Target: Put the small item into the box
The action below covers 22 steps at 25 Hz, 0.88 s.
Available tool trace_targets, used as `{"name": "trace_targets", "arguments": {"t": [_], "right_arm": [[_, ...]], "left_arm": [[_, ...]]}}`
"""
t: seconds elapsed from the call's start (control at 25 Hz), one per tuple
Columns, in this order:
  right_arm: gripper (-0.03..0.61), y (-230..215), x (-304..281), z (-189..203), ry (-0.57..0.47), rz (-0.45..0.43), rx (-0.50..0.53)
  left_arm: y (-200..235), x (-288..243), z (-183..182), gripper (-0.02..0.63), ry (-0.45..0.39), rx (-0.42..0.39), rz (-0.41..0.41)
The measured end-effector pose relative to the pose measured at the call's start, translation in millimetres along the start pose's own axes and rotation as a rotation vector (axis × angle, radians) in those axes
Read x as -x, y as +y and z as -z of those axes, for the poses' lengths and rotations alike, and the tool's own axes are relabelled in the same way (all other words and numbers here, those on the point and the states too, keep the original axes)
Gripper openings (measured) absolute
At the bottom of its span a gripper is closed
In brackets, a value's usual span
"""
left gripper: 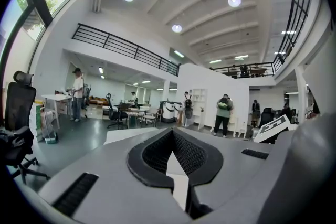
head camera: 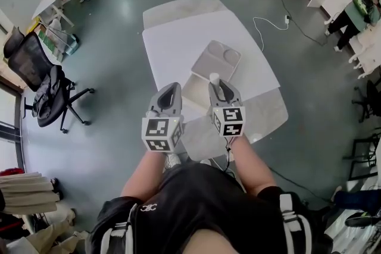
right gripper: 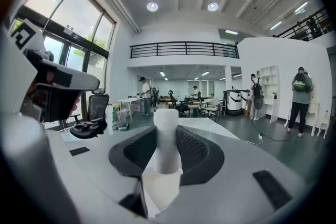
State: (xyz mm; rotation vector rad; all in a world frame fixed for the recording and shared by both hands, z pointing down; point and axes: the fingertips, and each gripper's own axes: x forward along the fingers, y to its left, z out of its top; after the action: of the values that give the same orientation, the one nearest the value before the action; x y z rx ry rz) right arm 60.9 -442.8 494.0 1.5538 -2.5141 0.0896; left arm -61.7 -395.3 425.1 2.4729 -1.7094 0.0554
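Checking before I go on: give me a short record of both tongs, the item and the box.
left tongs: shut, nothing between them
right tongs: shut on the item, which sticks out past their tips
box: lies on the table, ahead of both tongs, apart from them
item in box: not yet

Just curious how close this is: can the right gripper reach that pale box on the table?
Probably yes. The right gripper, shut on the small white item, is just short of the box; nothing stands between them, and the left gripper sits off to the side.
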Motion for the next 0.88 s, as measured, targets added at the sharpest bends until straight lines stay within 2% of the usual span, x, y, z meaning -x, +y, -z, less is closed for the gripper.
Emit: {"name": "trace_targets", "arguments": {"t": [0.44, 0.6, 0.88], "right_arm": [[0.121, 12, -54, 84, 0.263, -0.068, 0.086], [0.121, 18, -69, 106, 0.329, -0.079, 0.096], [0.121, 29, -91, 142, 0.443, -0.152, 0.156]], "left_arm": [[21, 9, -3, 0.005, 0.006, -0.002, -0.027], [33, 13, 0, 0.005, 0.009, 0.0, -0.037], [45, 16, 1, 0.005, 0.017, 0.003, -0.052]]}}
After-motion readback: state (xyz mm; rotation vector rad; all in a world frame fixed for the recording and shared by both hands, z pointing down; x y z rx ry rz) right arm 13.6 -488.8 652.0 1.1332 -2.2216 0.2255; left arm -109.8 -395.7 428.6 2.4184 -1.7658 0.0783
